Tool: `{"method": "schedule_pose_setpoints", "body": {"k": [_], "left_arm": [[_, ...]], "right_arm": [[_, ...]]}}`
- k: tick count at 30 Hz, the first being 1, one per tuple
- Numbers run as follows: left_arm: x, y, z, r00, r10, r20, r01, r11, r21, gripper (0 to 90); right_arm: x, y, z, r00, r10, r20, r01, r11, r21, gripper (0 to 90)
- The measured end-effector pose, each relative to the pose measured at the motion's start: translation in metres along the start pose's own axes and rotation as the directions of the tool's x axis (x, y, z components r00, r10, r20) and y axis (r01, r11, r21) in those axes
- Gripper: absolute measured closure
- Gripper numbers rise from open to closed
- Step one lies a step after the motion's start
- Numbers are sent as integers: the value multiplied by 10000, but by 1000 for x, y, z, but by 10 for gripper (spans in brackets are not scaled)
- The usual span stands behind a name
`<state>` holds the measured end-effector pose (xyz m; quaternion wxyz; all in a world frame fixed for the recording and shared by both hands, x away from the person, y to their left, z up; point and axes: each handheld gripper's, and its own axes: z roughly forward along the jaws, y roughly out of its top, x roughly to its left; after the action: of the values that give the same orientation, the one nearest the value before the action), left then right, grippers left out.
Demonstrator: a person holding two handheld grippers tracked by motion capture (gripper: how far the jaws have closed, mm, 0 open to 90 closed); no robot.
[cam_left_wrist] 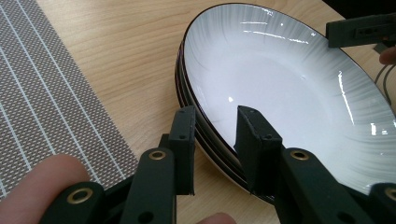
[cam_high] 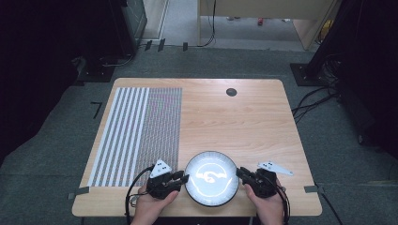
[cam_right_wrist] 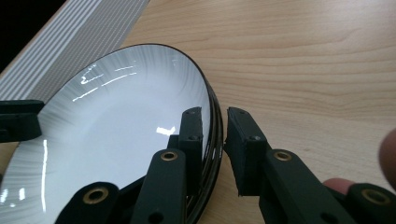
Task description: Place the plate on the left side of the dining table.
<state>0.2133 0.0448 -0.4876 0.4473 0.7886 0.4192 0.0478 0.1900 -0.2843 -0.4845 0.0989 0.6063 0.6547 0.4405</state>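
- I'm looking at the stack of plates, low and centre in the high view, sitting on the table near its bottom edge, just right of the striped placemat.
- I'm holding the left gripper at the stack's left rim and the right gripper at its right rim, opposite each other.
- In the left gripper view the jaws are straddling the rim, one outside, one over the white inside. I cannot tell whether the pads are pressing.
- In the right gripper view one jaw is lying inside the top plate, while the outer jaw is standing off the rim with a sliver of wood showing. It's not gripping yet.
- I'm judging that both sides need to bite evenly before any lift, catching all the rims. A lopsided pinch could tip the stack.
- The top plate is looking glossy white, with fine grey streaks running outward and a thin dark edge. Several dark rims are showing beneath it.
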Motion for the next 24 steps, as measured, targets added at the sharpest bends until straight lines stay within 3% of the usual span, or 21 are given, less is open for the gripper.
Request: {"method": "schedule_pose_setpoints", "body": {"k": [6, 10, 15, 18, 21, 24], "left_arm": [[1, 0, 1, 10000, -7, 73, 7, 10000, 37, 675], [1, 0, 1, 9999, 24, 168, -25, 10000, 51, 696], [0, 0, 1, 9999, 54, 164, -55, 10000, 35, 698], [0, -1, 1, 9999, 86, 110, -85, 10000, -7, 698], [-1, -1, 2, 9999, 131, 15, -131, 9999, -53, 698], [-2, -1, 2, 9998, 173, -19, -173, 9998, -49, 698]], "right_arm": [[1, -1, 2, 9994, 300, -157, -297, 9993, 207, 764], [5, -4, 4, 9999, -112, 131, 109, 9997, 217, 769], [8, -6, 6, 9985, -195, 517, 185, 9996, 193, 805], [11, -6, 7, 9971, -12, 763, -3, 9998, 194, 820], [12, -3, 7, 9946, 525, 901, -551, 9981, 266, 830], [12, -3, 7, 9940, 594, 921, -616, 9979, 212, 839]]}}
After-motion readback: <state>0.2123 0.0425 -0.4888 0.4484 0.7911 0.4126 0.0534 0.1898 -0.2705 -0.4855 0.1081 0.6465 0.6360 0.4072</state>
